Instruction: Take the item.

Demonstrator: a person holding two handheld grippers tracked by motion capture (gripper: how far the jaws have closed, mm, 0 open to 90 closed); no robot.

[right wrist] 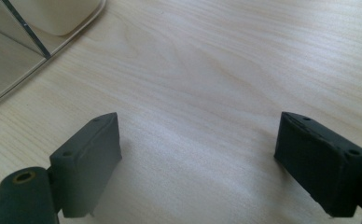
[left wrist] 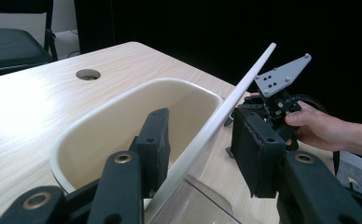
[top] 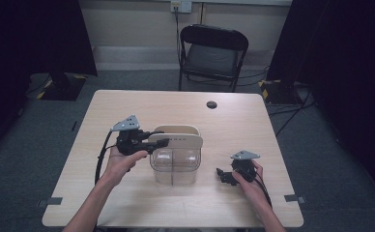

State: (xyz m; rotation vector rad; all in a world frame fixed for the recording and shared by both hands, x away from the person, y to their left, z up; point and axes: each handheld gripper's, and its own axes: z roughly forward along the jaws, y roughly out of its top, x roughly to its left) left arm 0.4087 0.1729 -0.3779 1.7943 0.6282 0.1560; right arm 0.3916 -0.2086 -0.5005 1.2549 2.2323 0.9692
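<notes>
Two grippers are in your hands, and they stand differently. Your left gripper (top: pixel 160 143) is held level above the table, its jaws pointing toward your right and straddling the cream lid (top: pixel 176 141). In the left gripper view the lid's thin edge (left wrist: pixel 216 123) runs up between the two pads; the left-hand pad lies against the lid, but the other pad seems to stand a little off it, so whether the lid is truly pinched cannot be told from the pictures. Your left hand (top: pixel 122 162) wraps the gripper body from below, wrist bent slightly up, forearm coming in from the near edge.

The lid stands on edge, tilted, its long axis running across the table from left to right. It sits over the clear container (top: pixel 174 166), which stands near the middle of the table (top: pixel 127 104).

Your right gripper (top: pixel 224 176) rests low by the table near its right side, well apart from the container, jaws pointing left toward it. Its jaws are spread wide with nothing between them, bare tabletop (right wrist: pixel 207 79) under them. Your right hand (top: pixel 248 179) grips it from behind.
</notes>
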